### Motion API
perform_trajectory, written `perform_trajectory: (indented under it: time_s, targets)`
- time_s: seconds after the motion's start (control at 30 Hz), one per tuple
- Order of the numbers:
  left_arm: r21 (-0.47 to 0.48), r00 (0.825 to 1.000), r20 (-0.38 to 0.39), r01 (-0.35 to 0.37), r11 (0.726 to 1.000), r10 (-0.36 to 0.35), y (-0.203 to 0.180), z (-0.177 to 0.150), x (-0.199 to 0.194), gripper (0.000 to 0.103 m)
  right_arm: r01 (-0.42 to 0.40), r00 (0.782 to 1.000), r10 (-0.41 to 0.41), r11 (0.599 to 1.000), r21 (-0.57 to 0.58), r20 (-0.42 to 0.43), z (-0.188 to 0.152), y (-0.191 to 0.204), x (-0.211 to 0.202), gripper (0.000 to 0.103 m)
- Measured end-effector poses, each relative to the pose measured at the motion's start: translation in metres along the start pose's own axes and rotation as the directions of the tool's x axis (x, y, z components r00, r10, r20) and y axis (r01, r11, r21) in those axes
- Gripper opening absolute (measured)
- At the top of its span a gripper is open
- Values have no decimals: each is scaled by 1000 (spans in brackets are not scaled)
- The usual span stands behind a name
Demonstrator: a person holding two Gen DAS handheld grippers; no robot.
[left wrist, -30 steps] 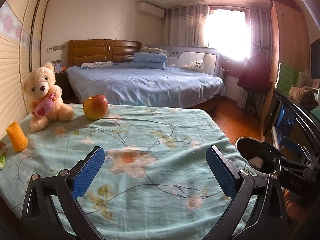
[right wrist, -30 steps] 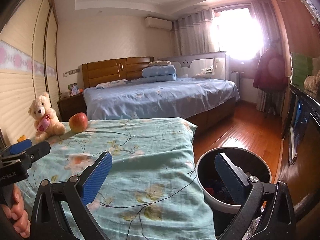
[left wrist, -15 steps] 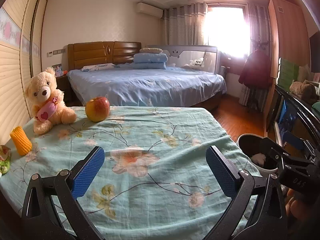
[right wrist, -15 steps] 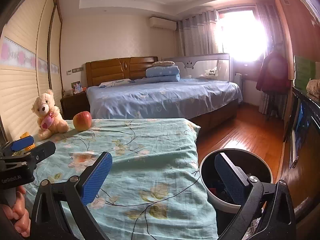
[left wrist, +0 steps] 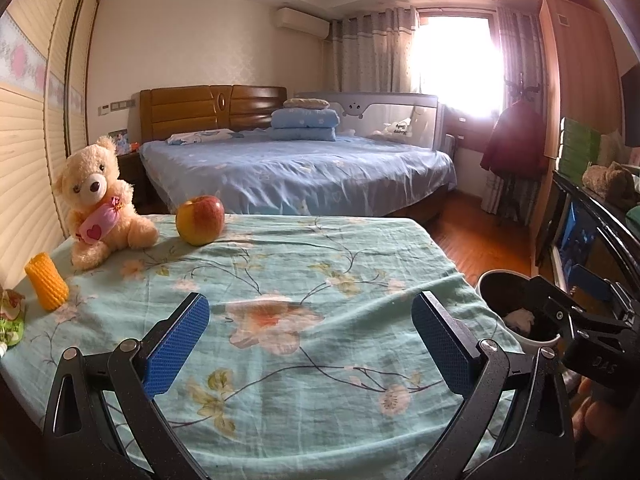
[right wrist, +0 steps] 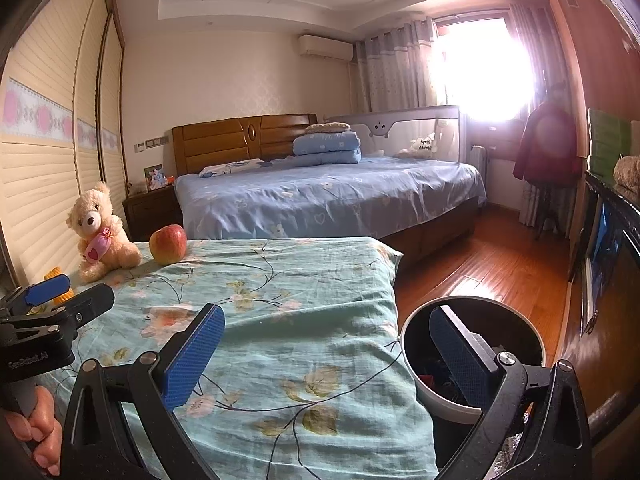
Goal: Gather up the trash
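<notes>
A round bin [right wrist: 472,360] with a white rim and dark liner stands on the floor at the right of the table; it also shows in the left wrist view [left wrist: 516,308] with white crumpled trash inside. My right gripper [right wrist: 326,354] is open and empty, its right finger over the bin mouth. My left gripper [left wrist: 310,338] is open and empty above the teal floral tablecloth [left wrist: 300,272]. A green wrapper [left wrist: 10,316] lies at the table's left edge.
A teddy bear [left wrist: 100,200], an apple [left wrist: 200,218] and an orange corn-shaped piece [left wrist: 46,286] sit at the table's far left. A blue bed [left wrist: 296,172] stands behind. Wooden floor [right wrist: 480,272] lies to the right, with a dark cabinet [right wrist: 608,248] along it.
Both views have risen and pulled back slightly, showing more of the table and bin. Both grippers stay open and empty.
</notes>
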State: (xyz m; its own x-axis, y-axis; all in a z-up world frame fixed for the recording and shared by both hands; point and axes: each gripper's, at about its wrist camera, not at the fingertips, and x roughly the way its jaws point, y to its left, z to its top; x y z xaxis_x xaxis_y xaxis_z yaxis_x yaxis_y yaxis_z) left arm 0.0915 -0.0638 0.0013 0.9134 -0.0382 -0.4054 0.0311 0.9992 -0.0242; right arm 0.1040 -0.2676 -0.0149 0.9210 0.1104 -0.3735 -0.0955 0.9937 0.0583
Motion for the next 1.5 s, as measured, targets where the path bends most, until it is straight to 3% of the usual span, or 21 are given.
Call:
perform_trajectory:
  time_s: [1.5]
  targets:
    - [8, 1000, 6, 8, 1000, -8, -3, 3, -4, 103, -14, 1000, 14, 1000, 6, -6, 0, 4, -4, 103]
